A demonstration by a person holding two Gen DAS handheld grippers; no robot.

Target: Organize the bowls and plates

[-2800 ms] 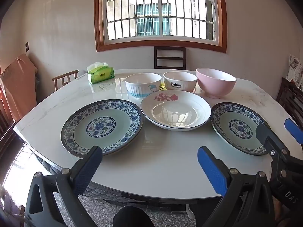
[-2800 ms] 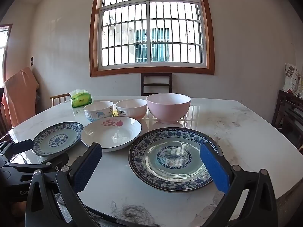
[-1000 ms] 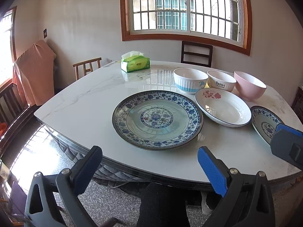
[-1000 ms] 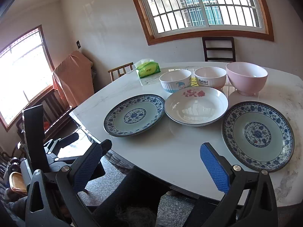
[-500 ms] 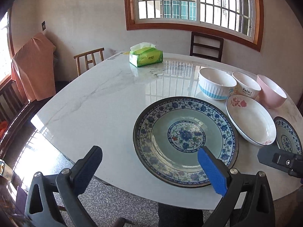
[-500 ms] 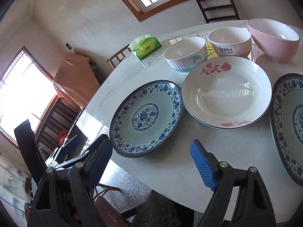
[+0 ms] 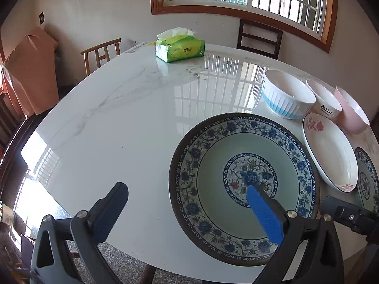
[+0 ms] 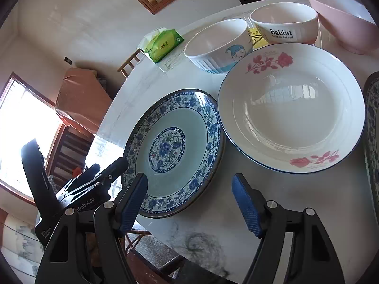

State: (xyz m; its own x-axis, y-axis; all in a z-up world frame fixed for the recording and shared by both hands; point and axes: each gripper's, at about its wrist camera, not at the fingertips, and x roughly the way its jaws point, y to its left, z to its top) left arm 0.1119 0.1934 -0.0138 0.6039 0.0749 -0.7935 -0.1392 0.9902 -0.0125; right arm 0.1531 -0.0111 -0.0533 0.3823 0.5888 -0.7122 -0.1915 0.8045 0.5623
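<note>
A blue-patterned plate [image 7: 244,184] [image 8: 175,151] lies at the table's near left. My left gripper [image 7: 187,206] is open, its right finger over the plate's centre and its left finger over bare table. My right gripper [image 8: 189,198] is open above the plate's near right rim. Right of it lies a white rose plate [image 8: 291,108] [image 7: 329,151], then a second blue plate [image 7: 367,179] [image 8: 373,127]. Behind stand a blue-striped bowl [image 7: 286,94] [image 8: 218,47], a "Rabbit" bowl [image 8: 284,26] [image 7: 324,104] and a pink bowl [image 8: 343,21] [image 7: 353,113].
A green tissue pack [image 7: 180,45] [image 8: 163,42] sits at the far side of the white marble table [image 7: 118,123]. Wooden chairs [image 7: 101,52] stand around it. The table's near edge runs just under both grippers.
Both grippers have come forward and lower over the left blue plate. The left gripper's right finger now overlaps the plate's centre; the right gripper swung left to the same plate.
</note>
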